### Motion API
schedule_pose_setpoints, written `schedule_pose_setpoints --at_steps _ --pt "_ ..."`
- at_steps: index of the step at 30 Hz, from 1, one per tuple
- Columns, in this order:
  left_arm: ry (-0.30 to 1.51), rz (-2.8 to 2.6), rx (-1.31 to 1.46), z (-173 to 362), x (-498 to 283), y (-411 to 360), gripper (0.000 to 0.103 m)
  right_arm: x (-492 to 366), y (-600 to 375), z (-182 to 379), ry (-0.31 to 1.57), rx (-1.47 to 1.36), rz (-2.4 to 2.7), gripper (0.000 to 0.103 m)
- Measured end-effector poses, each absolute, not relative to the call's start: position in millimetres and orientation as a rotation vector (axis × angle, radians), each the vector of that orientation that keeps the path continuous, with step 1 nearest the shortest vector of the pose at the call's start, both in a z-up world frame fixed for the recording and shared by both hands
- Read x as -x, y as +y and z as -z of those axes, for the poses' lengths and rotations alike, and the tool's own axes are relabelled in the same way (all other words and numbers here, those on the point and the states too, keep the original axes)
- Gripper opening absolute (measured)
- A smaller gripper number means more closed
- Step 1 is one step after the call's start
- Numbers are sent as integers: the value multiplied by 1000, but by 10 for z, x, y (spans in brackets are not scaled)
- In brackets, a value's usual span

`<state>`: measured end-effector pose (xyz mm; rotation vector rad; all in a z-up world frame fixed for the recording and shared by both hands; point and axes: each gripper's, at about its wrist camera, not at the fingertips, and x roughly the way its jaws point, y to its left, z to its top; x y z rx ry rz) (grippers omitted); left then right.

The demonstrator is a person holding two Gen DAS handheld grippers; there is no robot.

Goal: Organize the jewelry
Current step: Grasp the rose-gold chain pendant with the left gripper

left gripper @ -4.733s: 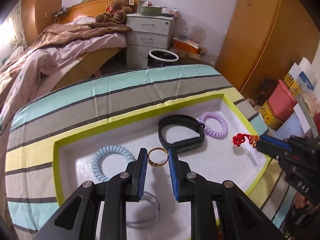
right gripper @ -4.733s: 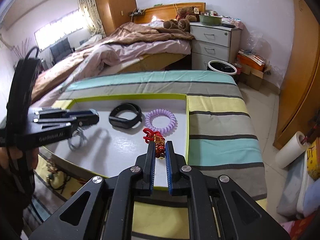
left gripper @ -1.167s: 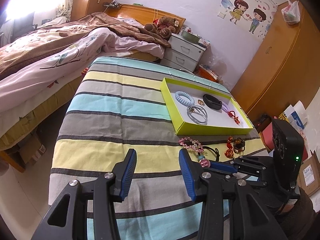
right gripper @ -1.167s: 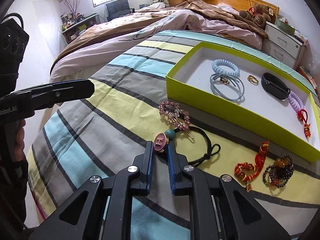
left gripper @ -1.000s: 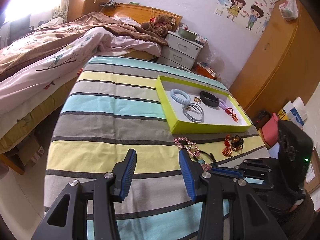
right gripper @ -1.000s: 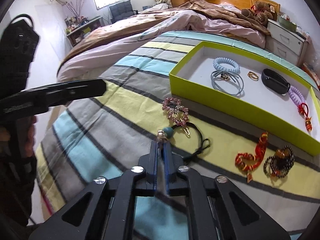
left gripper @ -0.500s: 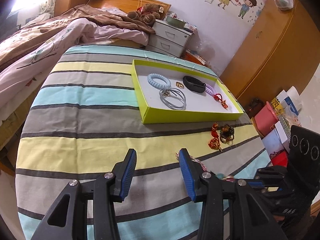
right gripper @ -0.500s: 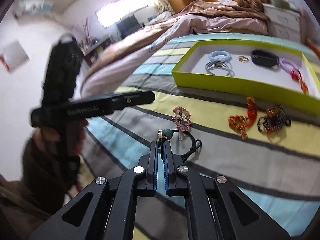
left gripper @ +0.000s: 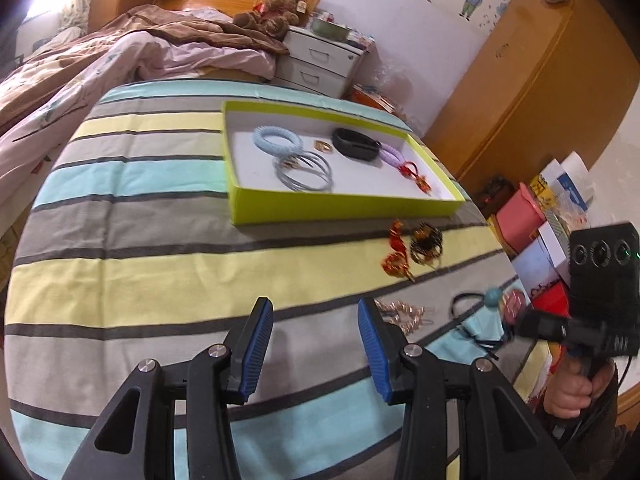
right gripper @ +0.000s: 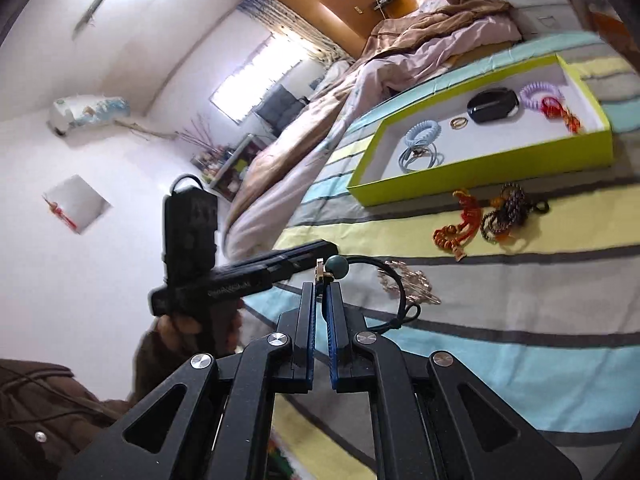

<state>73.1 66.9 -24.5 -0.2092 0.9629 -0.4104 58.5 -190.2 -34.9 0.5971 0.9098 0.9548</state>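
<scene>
Risk: the right gripper (right gripper: 320,280) grips the black elastic hair tie with a teal bead and a flat pink-gold charm (right gripper: 335,267) only by the thin charm, edge-on at the very fingertips; I judge a quick swing could let it slip out; the dangling cord loop (right gripper: 400,292) hangs close to the gold-pink crystal hair clip (right gripper: 408,282) on the striped cloth (left gripper: 132,240) and might snag it and drag it along
Held thing: small round teal bead just above the fingertips; black cord curving off to the right, a knot low on the loop
Where: above the near part of the striped cloth, well short of the lime-green shallow box with a white floor (left gripper: 340,210)
Right tongs: pressed nearly together, pinching the charm
Left tongs: the left gripper (left gripper: 316,320) spread wide, holding nothing, over bare cloth
Still outside the box: red knotted cord charm (right gripper: 460,224); dark beaded bracelet (right gripper: 506,210); both lie just in front of the box wall
</scene>
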Motion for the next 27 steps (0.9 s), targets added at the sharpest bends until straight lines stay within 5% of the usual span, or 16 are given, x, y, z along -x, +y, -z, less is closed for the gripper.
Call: schedule_pose_setpoints --at_steps 7,10,27 --pt "964 478 129 262 -741 343 45 -534 -2093 280 866 -510 -813 5" --pt "972 486 80 294 -774 184 62 -515 -2126 256 860 -493 -790 5" --pt "994 585 -143 386 -594 -326 62 -396 -2424 207 827 -478 -712 5"
